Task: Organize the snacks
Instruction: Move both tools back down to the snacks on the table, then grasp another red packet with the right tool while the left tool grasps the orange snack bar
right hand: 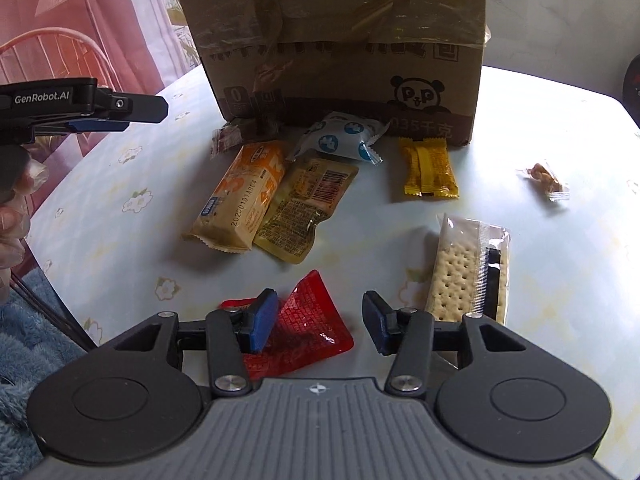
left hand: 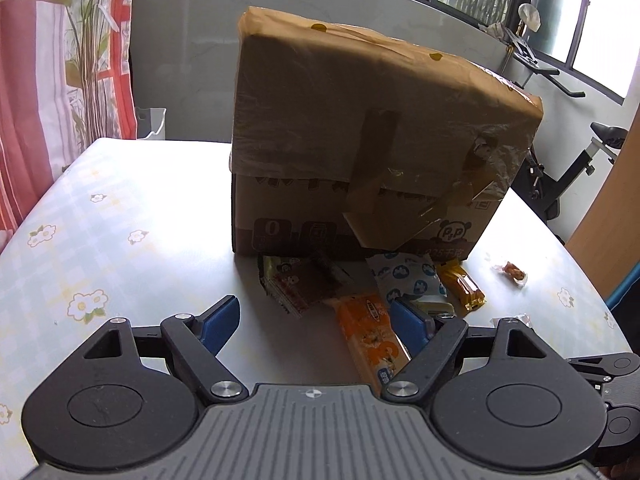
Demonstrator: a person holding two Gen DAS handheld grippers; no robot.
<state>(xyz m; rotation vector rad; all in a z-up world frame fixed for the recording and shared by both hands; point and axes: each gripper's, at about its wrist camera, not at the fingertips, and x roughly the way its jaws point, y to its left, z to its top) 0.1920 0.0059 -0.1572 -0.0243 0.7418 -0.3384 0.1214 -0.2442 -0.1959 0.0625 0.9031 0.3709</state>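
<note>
A taped cardboard box [left hand: 360, 152] stands on the table, also in the right wrist view [right hand: 340, 52]. Snack packs lie before it: an orange bar [right hand: 244, 196], a tan sachet [right hand: 308, 208], a blue-white pouch [right hand: 344, 140], a yellow pack [right hand: 430, 168], a cracker pack [right hand: 468, 268], a red sachet [right hand: 308, 324] and a small wrapped candy [right hand: 544, 178]. My left gripper [left hand: 316, 320] is open above the orange bar [left hand: 368, 340]. My right gripper [right hand: 320, 320] is open, low over the red sachet. The left gripper also shows at the left of the right wrist view [right hand: 120, 114].
The table [left hand: 120, 220] has a pale floral cloth. A curtain [left hand: 40, 100] hangs at the left and an exercise bike [left hand: 580, 168] stands at the right. A blue fluffy cloth [right hand: 24, 360] lies beside the table's near edge.
</note>
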